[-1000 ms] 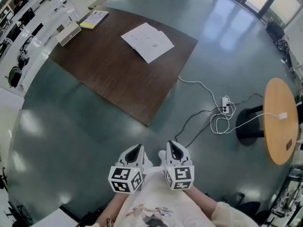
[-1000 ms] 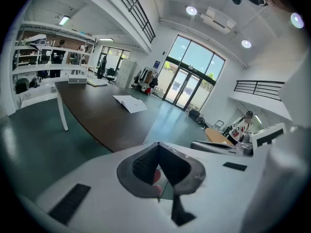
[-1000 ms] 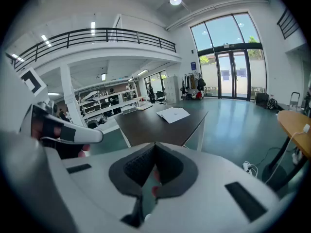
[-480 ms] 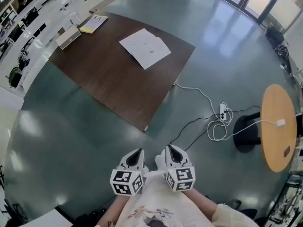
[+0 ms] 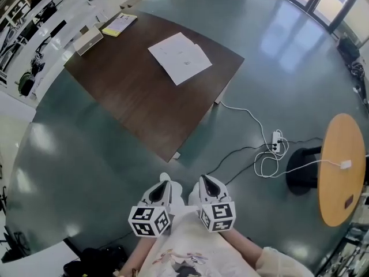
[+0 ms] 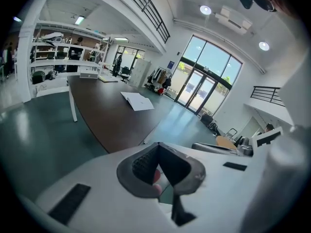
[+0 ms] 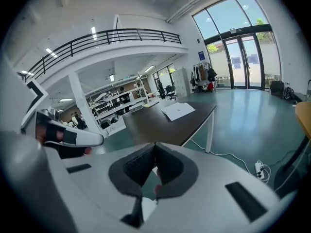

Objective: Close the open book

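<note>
A glossy teal-green floor [image 5: 86, 154] fills most of the head view. On it stands a large dark brown wooden table [image 5: 132, 97], its near corner pointing toward the person.

At the right, well apart from that table, is a round light-wood side table [image 5: 341, 172] on a black base.

The open white book [image 5: 179, 56] lies flat on the dark table beside its far edge, nearer the right corner than the far left corner. Its pages face up and it touches nothing else.

The 2 grippers are held side by side close to the person's body, well short of the table's near corner and far from the book. The left gripper [image 5: 164, 180] has its jaws pressed together with nothing between them. The right gripper [image 5: 207, 181] is likewise fully closed and empty. Each carries a white cube with black square markers.

A pale rectangular box [image 5: 89, 40] sits at the table's left edge near the far left corner. A yellow booklet [image 5: 119, 25] lies just beyond it at that corner.

A thin white cable [image 5: 248, 115] runs across the floor from the table's right side to a white power strip [image 5: 277, 141] near the side table's base.
</note>
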Demonstrator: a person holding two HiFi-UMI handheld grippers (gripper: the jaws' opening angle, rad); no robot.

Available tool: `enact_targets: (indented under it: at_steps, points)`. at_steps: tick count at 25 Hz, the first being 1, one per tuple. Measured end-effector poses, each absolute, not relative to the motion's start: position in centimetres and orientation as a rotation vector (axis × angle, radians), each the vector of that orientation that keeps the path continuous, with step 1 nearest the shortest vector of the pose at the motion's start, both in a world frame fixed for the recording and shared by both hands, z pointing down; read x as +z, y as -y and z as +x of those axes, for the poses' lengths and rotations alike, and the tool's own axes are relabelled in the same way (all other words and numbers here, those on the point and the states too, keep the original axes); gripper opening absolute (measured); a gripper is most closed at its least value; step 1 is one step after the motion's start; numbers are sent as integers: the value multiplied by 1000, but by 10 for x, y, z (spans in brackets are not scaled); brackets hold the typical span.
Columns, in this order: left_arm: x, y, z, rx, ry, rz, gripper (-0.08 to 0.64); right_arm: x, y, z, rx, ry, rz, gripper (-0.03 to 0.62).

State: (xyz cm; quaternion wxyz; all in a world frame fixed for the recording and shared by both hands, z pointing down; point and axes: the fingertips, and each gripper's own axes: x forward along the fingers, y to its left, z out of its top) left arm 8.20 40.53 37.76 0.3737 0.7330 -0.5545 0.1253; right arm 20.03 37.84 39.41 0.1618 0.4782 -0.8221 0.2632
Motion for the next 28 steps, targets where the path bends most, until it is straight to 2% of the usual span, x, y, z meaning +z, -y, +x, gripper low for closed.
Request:
enact_targets:
  at_steps: [9, 20, 28]
  points:
    - [395, -302, 52, 290, 1363, 1876, 6, 409, -283, 166, 717, 2281, 1358, 6]
    - [400, -145, -48, 259, 1282, 1906, 6, 411, -152, 88, 669, 2164, 1419, 6]
    - [421, -98, -51, 245, 1280, 1810, 6, 431, -99, 81, 666, 2170, 1320, 6]
